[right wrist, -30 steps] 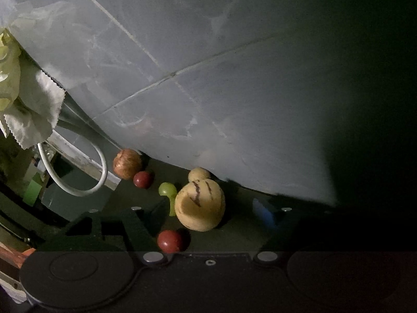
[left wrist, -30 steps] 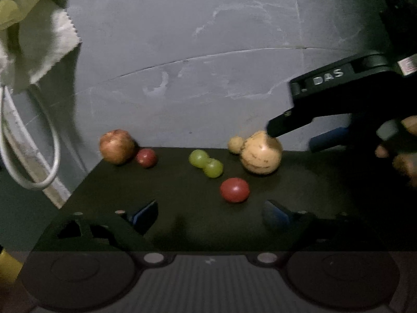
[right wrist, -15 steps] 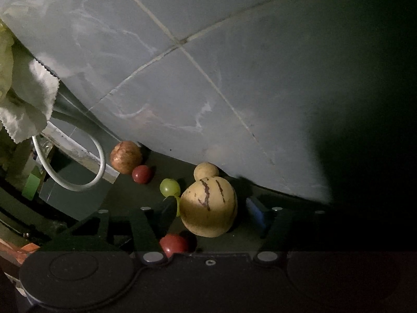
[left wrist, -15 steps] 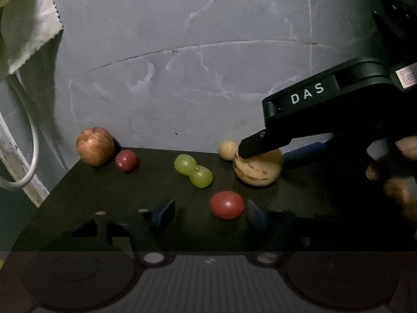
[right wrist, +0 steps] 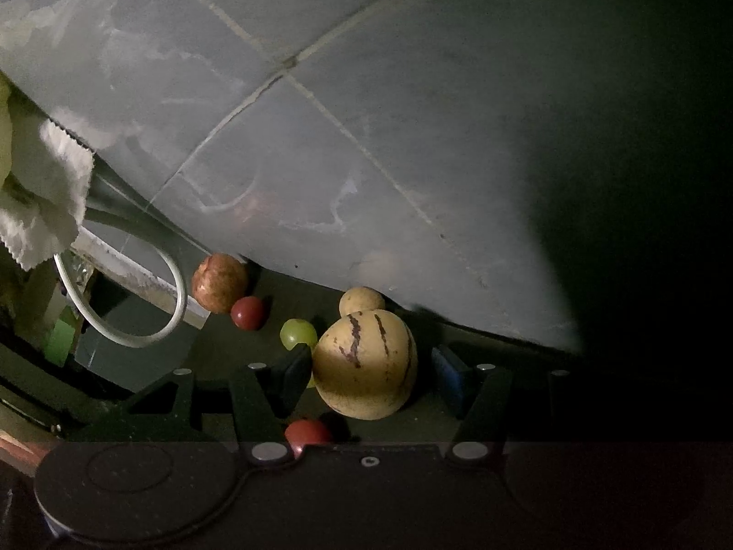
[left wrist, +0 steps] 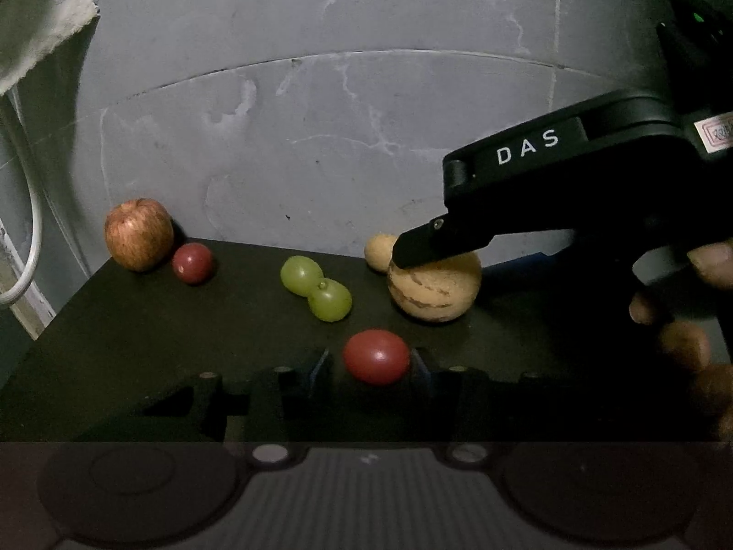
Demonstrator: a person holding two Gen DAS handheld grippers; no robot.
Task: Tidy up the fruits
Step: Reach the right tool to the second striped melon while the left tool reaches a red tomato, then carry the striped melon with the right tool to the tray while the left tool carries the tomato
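Observation:
On a dark table [left wrist: 137, 321] lie an apple [left wrist: 139, 233], a small red fruit [left wrist: 193, 262], two green grapes [left wrist: 316, 288], a small tan fruit [left wrist: 380, 251], a yellow striped melon [left wrist: 435, 288] and a red tomato [left wrist: 376, 356]. My left gripper [left wrist: 370, 364] is open, its fingers on either side of the tomato, narrowly apart from it. My right gripper [right wrist: 366, 366] is open around the striped melon [right wrist: 366, 362]; its left finger touches the melon, the right blue pad stands slightly off. The right gripper's body [left wrist: 549, 183] shows over the melon.
A grey tiled wall [left wrist: 320, 114] stands right behind the fruits. A white cloth [left wrist: 41, 36] and a white cable loop [right wrist: 137, 311] hang at the left, beyond the table's left edge. The apple [right wrist: 220, 282] sits against the wall.
My left gripper has moved forward and narrowed around the tomato. My right gripper has moved in so the melon sits between its fingers.

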